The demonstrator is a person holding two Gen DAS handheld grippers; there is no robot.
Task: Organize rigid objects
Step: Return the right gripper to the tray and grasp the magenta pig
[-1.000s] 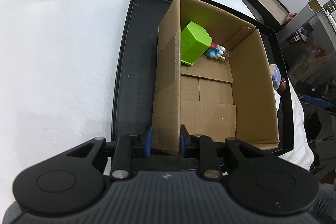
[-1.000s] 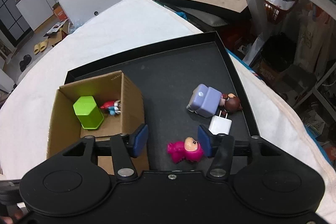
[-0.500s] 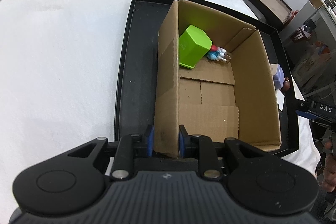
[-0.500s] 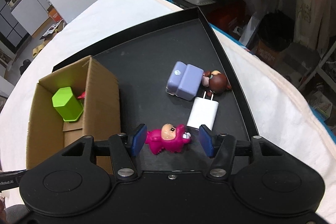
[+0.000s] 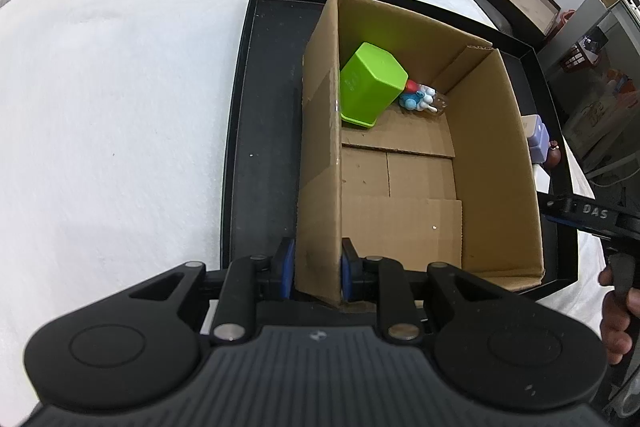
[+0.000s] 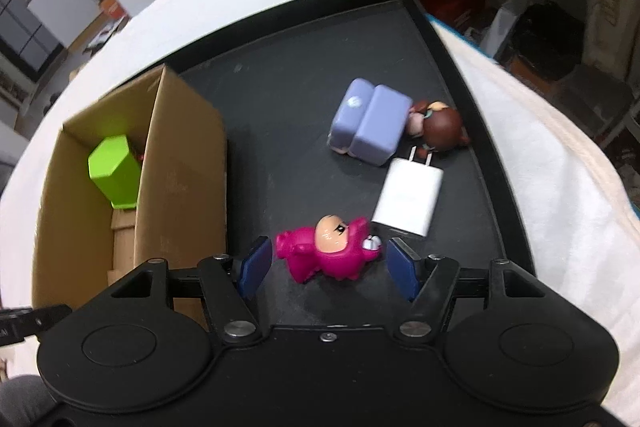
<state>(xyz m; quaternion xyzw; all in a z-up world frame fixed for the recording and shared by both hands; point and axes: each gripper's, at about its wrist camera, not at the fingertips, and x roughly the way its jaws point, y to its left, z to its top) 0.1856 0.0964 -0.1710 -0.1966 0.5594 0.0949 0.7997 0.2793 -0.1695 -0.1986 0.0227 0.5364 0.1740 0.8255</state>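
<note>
While clamped on the near wall of the cardboard box [image 5: 400, 187], the left gripper [image 5: 316, 273] steadies it, blue pads pinching the cardboard from both sides. Seen from the left wrist: box standing inside the black tray [image 5: 240, 115] on the white cloth [image 5: 112, 107]. Already inside, at the far end: a green hexagonal cup [image 5: 370, 85] lying tilted against the wall, and a small red, white and blue toy [image 5: 418, 99] just beside it. Most of the box floor bare. Past the box's right wall, only a sliver of the lilac block [image 5: 538, 143] and the brown-haired figure [image 5: 554, 157]. At the right edge, part of the other tool and a hand [image 5: 618, 323] on its handle.

From the right wrist, shown in full: what is left on the tray floor. Right gripper [image 6: 330, 263] low over the pink figurine [image 6: 326, 253], jaws opening, pads spread on either side of it and not yet touching. Just beyond, a white charger plug [image 6: 410, 201], its prongs pointing toward the lilac block [image 6: 370, 127], itself touching the brown-haired figure [image 6: 438, 125]. Box at the left of this view, green cup [image 6: 114, 171] visible within; small toy mostly hidden here.

By judgement: two items sorted, four to go, pink figurine next.
</note>
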